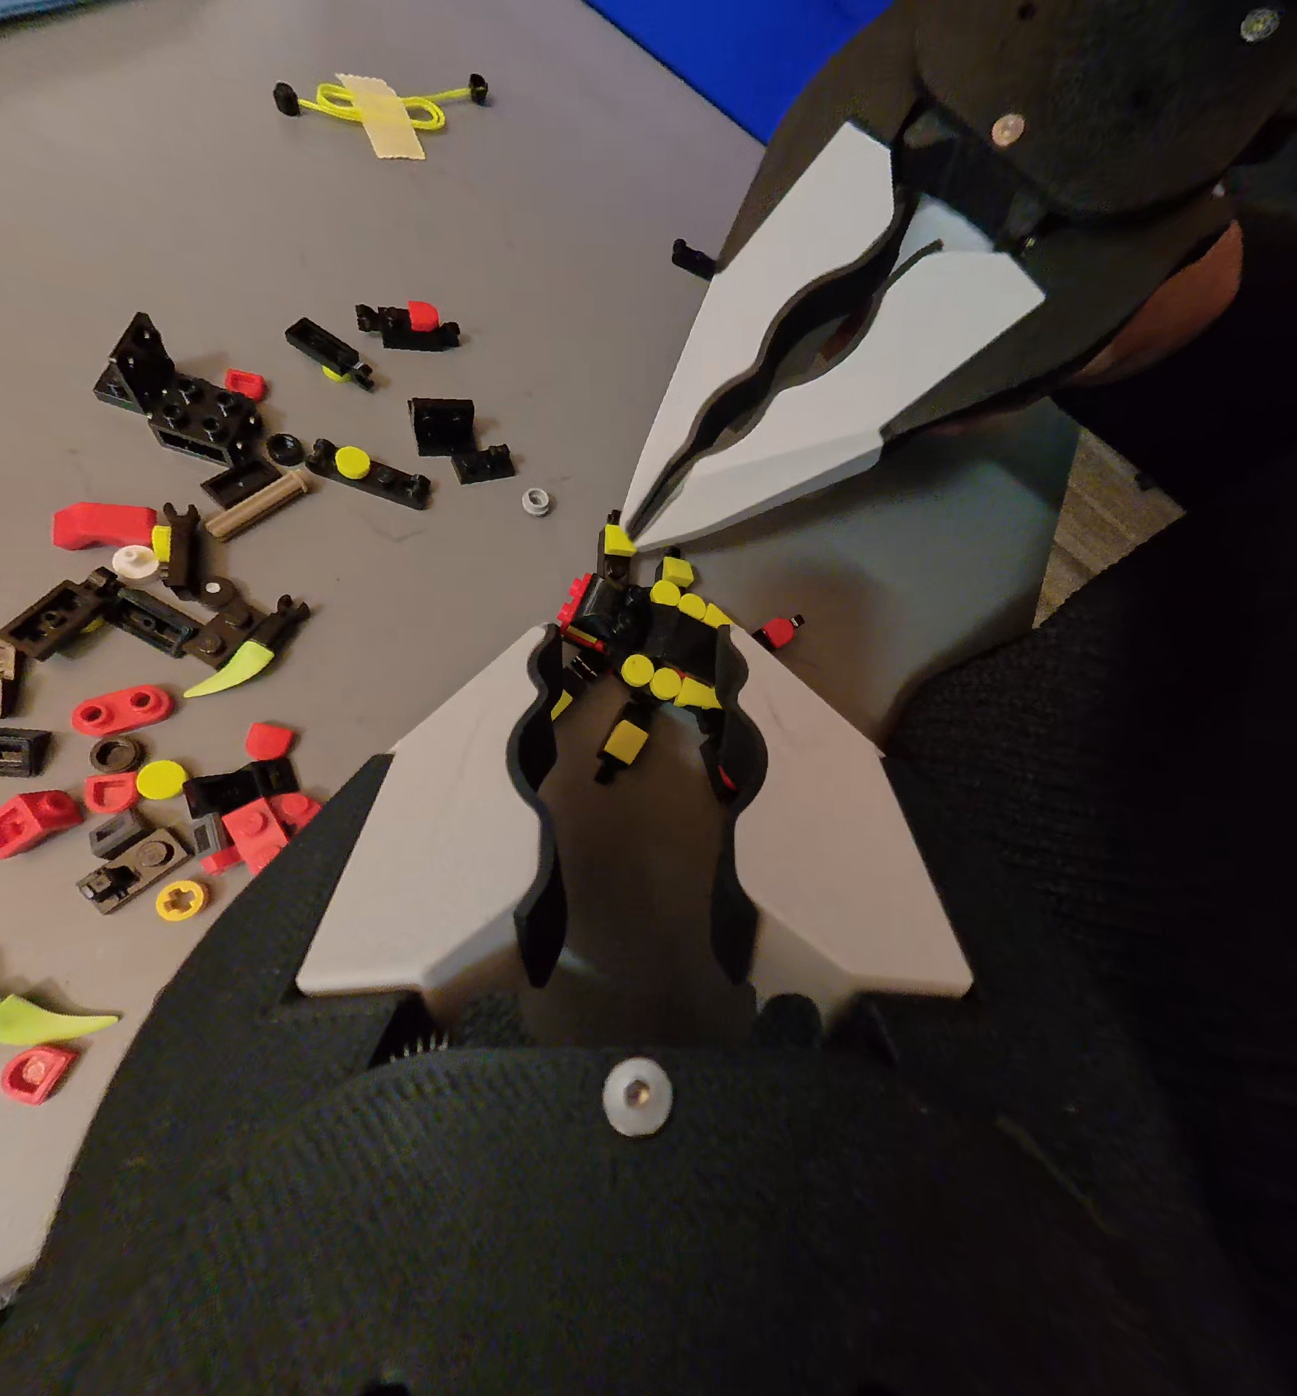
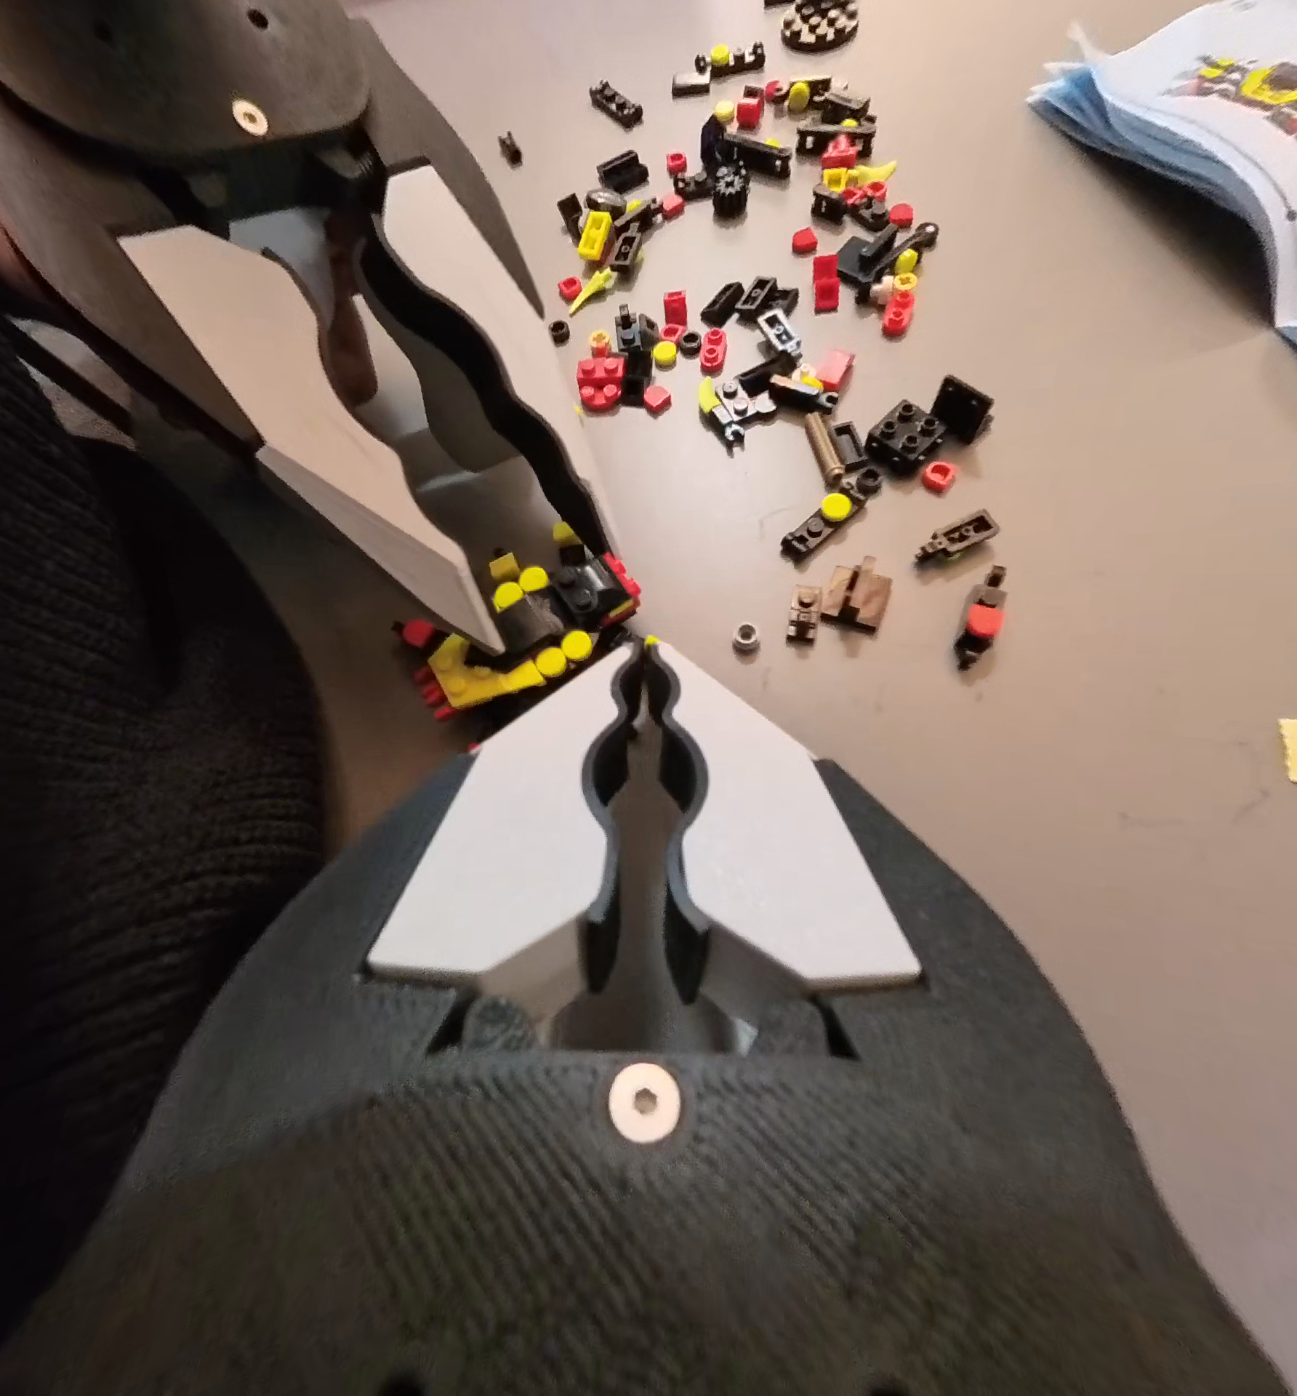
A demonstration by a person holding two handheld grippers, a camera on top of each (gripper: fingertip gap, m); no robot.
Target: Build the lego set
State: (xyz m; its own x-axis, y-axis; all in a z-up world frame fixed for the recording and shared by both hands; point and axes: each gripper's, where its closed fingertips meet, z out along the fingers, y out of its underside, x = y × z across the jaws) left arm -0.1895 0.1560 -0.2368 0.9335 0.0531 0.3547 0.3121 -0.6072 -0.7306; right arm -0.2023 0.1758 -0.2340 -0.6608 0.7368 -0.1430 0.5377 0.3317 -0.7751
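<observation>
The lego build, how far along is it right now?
Partly done. A black, yellow and red model is already assembled and sits gripped between the left gripper fingers. In hand: the right gripper pinches a small yellow piece at the model's edge. Left: many loose pieces lie scattered on the grey table, so plenty remains.

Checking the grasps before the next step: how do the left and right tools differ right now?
The left tool is spread wide around the black-and-yellow model; the right tool is pinched nearly shut on a small yellow piece. The left grips a whole assembly at its sides, the right only one part at its tips. Both have grey fingers with wavy black pads.
</observation>
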